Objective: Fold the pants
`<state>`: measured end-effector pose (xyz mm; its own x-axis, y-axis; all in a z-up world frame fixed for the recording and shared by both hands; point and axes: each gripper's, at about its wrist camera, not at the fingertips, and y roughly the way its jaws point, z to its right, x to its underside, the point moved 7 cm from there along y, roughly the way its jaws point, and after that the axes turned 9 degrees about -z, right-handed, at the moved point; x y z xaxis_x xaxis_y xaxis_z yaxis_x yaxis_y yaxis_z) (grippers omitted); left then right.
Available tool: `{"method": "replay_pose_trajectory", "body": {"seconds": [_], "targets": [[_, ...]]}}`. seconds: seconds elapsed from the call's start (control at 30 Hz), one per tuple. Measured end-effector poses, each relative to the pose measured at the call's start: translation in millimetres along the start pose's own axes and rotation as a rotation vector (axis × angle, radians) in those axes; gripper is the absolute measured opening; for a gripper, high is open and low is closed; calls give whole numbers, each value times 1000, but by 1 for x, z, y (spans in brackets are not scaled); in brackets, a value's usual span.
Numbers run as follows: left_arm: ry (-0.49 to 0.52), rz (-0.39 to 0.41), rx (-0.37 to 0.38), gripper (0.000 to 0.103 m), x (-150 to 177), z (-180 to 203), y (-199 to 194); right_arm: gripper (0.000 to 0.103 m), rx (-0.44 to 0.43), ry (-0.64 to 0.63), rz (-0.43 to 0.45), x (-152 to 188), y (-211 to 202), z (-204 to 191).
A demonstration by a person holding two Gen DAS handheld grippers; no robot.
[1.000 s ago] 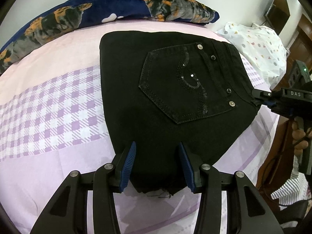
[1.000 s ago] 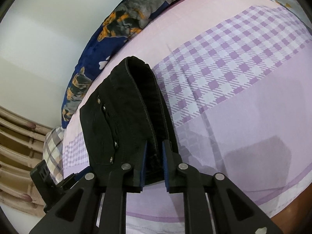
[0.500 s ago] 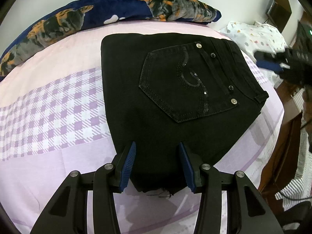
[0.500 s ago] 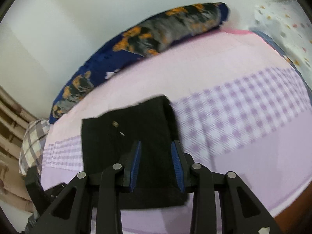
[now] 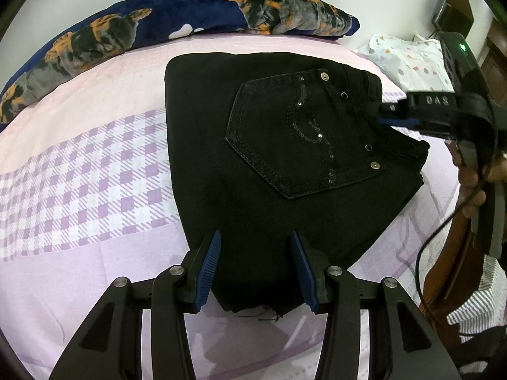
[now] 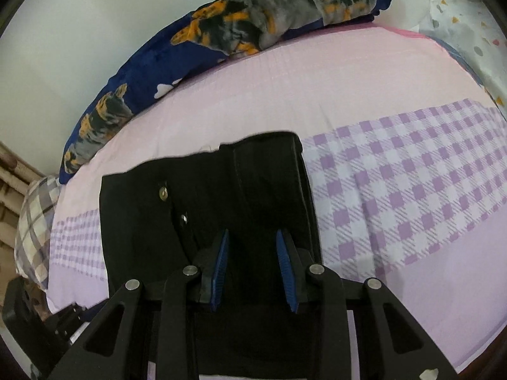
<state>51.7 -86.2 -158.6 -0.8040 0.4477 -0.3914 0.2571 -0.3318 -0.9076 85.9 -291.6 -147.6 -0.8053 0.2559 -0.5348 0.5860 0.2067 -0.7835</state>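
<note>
Pink bedsheet [image 5: 95, 164] bears folded black pants [image 5: 253, 164]; both grippers hover open.

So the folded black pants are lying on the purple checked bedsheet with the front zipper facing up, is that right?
Not quite. The folded black pants do lie on the purple checked bedsheet, but the left wrist view shows a back pocket with sequin stitching and rivets facing up, not the front zipper.

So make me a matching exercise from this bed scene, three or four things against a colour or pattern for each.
Things:
1. pants
2. long pillow
3. bed sheet
4. gripper pads

Looks:
A. lilac and white checks
B. plain black with a sequinned back pocket
C. bright blue, ribbed
D. navy with orange and grey animal print

Pairs: 1-B, 2-D, 3-A, 4-C
</note>
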Motion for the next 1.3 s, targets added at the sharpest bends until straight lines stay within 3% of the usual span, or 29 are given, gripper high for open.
{"method": "replay_pose_trajectory", "body": {"seconds": [0.37, 0.57, 0.7, 0.83, 0.87, 1.03, 1.3], "targets": [[-5, 29, -63, 52, -4, -5, -8, 29, -39, -7, 2, 30, -17, 6], [-178, 64, 101, 53, -13, -44, -27, 31, -112, 23, -26, 25, -18, 9], [-290, 12, 147, 53, -12, -74, -21, 34, -145, 30, -23, 23, -25, 12], [-302, -39, 192, 53, -11, -77, -6, 41, -130, 26, -18, 19, -30, 21], [-305, -51, 206, 53, -11, -75, -2, 48, -120, 27, -22, 18, -29, 24], [-310, -96, 281, 53, -13, -63, 11, 49, -121, 21, -85, 15, -15, 37], [-375, -133, 450, 54, -24, -65, 20, 56, -355, 69, -170, 12, 1, 56]]}}
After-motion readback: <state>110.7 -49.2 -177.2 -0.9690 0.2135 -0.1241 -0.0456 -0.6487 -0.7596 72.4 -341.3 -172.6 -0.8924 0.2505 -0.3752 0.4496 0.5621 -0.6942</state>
